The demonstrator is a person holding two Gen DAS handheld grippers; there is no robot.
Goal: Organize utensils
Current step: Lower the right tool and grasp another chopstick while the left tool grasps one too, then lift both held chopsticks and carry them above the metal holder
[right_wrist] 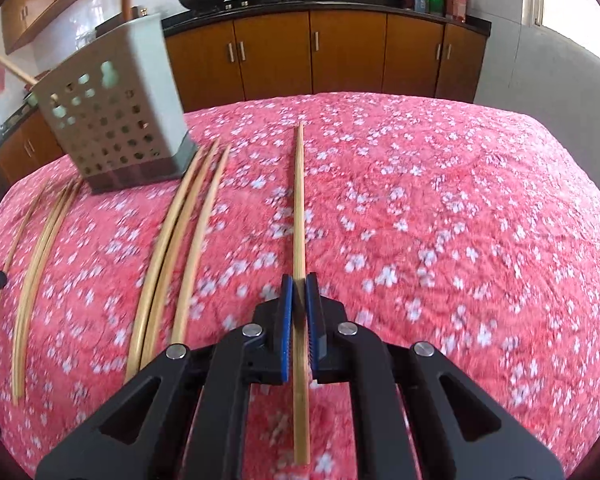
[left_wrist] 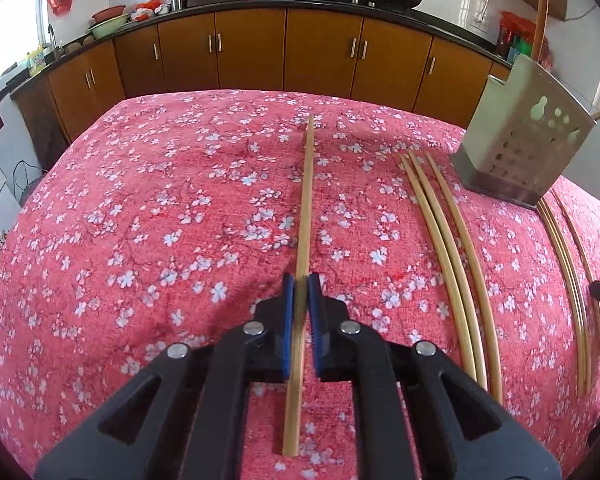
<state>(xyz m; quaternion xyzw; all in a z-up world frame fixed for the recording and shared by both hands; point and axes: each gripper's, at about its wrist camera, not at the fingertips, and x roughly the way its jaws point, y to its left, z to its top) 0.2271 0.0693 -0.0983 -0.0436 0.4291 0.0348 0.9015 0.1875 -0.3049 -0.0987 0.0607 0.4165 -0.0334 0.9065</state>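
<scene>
Between the blue pads of my left tool [left_wrist: 301,280] sits a long pale bamboo chopstick [left_wrist: 306,196], pinched narrow roughly two thirds back along its length, thin tip pointing away from me over the surface draped in red cloth with white blossom print [left_wrist: 160,200]. Same on the other side: my right tool [right_wrist: 299,279] is clamped tight on a second bamboo chopstick [right_wrist: 299,200], thin tip forward too. Both sticks run straight out along the fingers, which I judge keeps them aimed for dropping into a holder.

Further out, the perforated grey metal utensil holder [left_wrist: 524,136] stands on the cloth between the two tools, at the right edge of the left view and the left side of the right view. It looks tilted, but that may be the lens. A wooden handle sticks up from it.

Loose bamboo chopsticks lie flat on the cloth near the holder: a group of three [left_wrist: 448,248] close to my left tool's side, and another few [left_wrist: 568,280] past the holder base. They lie roughly parallel, easy to pinch one by one.

Judgement: one stick per tool in hand, holder is the likely target, several sticks left to collect. Brown kitchen cabinets [left_wrist: 260,48] behind.
</scene>
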